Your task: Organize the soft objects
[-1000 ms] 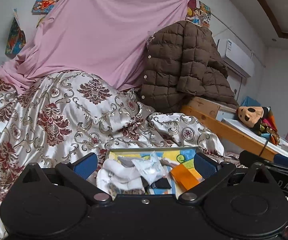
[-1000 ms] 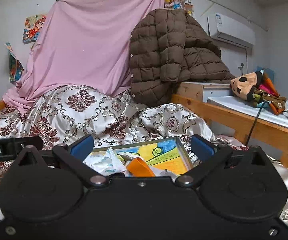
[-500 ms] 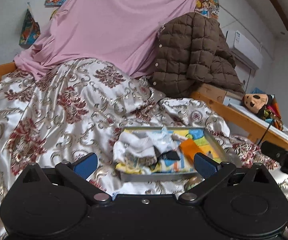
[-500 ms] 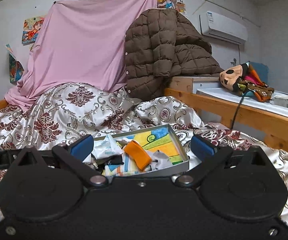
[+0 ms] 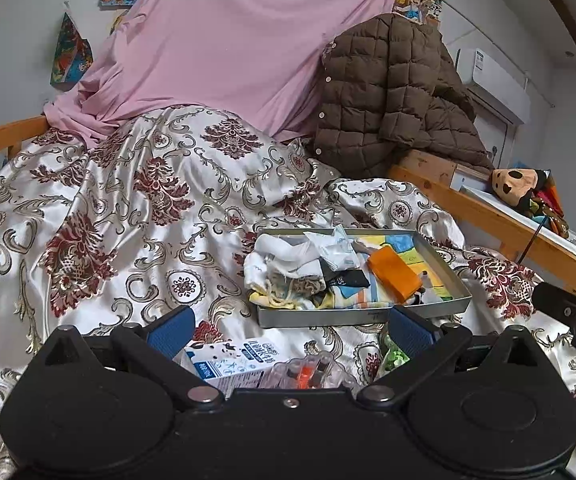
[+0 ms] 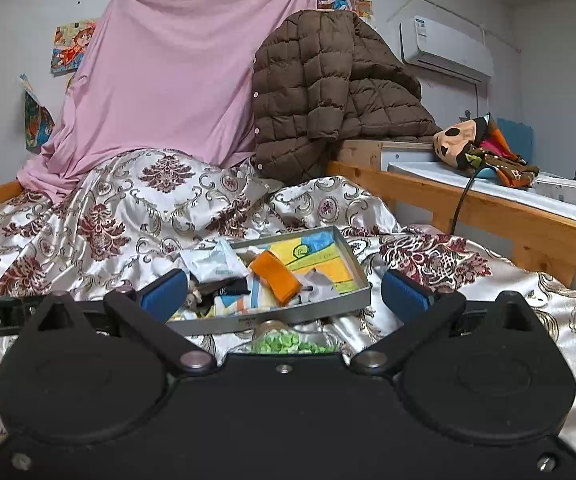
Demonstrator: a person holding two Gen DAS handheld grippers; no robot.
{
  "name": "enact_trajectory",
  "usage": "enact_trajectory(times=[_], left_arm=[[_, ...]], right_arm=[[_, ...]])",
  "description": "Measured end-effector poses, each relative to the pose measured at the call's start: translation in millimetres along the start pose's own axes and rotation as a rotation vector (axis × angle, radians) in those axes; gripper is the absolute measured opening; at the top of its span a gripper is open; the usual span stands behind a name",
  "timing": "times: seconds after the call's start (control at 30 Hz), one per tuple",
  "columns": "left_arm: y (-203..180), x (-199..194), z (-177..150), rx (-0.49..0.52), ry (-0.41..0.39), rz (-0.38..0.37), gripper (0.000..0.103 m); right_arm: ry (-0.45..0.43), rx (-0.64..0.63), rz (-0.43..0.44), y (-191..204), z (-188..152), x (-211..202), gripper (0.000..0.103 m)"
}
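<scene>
A grey metal tray with a colourful lining sits on the patterned satin bedspread. It holds white socks, a white packet, a black cloth, an orange folded piece and striped fabric. My left gripper is open and empty, just short of the tray's near wall. My right gripper is open and empty, its fingers either side of the tray's near edge.
A blue-and-white carton, a clear packet and a green frilly item lie on the bed before the tray. A pink sheet and brown quilted jacket are piled behind. A wooden rail and plush toy are at right.
Both grippers have drawn back and risen, so the tray sits farther ahead and lower in view. The items on the bed in front of the tray have come into sight. Both jaws stay open.
</scene>
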State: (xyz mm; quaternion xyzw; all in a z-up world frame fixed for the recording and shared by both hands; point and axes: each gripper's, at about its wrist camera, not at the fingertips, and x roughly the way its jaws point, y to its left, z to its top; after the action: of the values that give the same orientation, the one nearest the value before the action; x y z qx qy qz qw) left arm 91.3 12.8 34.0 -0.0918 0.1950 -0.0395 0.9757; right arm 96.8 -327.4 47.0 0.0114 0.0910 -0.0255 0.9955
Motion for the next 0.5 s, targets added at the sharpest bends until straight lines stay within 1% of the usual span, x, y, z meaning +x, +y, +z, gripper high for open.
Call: enact_trajectory(times=[0.37, 0.5], left_arm=[[1.9, -13.8, -11.7, 0.004, 0.015, 0.011, 0.102], [2.0, -15.7, -17.8, 0.010, 0.040, 0.017, 0.102]], right_arm=[[0.022, -0.010, 0.000, 0.8, -4.7, -7.3, 0.102], [0.044, -0.014, -0.001, 1.5, -7.5, -6.0, 0.102]])
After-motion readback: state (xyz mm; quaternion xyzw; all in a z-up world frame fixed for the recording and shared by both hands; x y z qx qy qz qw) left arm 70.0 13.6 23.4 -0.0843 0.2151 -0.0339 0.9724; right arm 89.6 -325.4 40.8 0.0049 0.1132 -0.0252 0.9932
